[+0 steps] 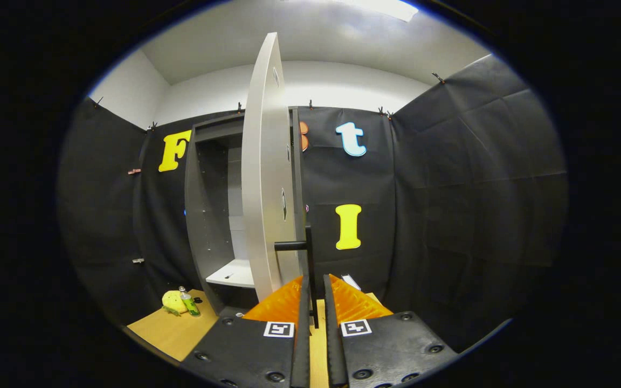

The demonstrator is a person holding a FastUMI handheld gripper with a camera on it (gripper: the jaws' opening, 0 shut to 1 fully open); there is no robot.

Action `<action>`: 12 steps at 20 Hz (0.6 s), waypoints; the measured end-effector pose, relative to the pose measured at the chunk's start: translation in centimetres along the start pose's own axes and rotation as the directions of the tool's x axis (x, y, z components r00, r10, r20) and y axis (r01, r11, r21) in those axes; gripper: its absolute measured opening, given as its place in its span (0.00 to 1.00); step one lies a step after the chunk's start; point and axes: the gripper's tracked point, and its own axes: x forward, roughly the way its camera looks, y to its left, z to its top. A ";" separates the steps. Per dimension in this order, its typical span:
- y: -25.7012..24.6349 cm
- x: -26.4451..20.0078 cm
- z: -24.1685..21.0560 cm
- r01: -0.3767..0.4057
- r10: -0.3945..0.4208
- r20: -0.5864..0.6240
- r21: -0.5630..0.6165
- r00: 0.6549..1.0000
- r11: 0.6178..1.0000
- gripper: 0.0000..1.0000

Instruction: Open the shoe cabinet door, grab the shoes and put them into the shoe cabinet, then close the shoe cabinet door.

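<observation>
One shoe cabinet is seen with its door swung open edge-on — a pale shelf shows inside, with nothing made out on it. The tongs are nearly closed, clamped on the door's dark handle. A yellow item and small bottle lie on the floor beside the cabinet.

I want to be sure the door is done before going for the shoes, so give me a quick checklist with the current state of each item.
1. Cabinet door swung open: ok.
2. Tongs closed around the door handle: ok; firm contact: cannot tell.
3. Shelf inside the shoe cabinet free for shoes: ok.
4. Shoes located: cannot tell.
5. Yellow object and bottle left of the cabinet out of the door's swing: ok.
</observation>
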 end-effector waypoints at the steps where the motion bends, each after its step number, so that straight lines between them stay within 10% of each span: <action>1: 0.2 -0.7 0.2 0.002 -0.002 0.006 0.001 1.000 1.000 0.18; 12: 12.9 -2.6 -6.0 -0.142 0.139 -0.122 -0.016 0.983 0.990 0.16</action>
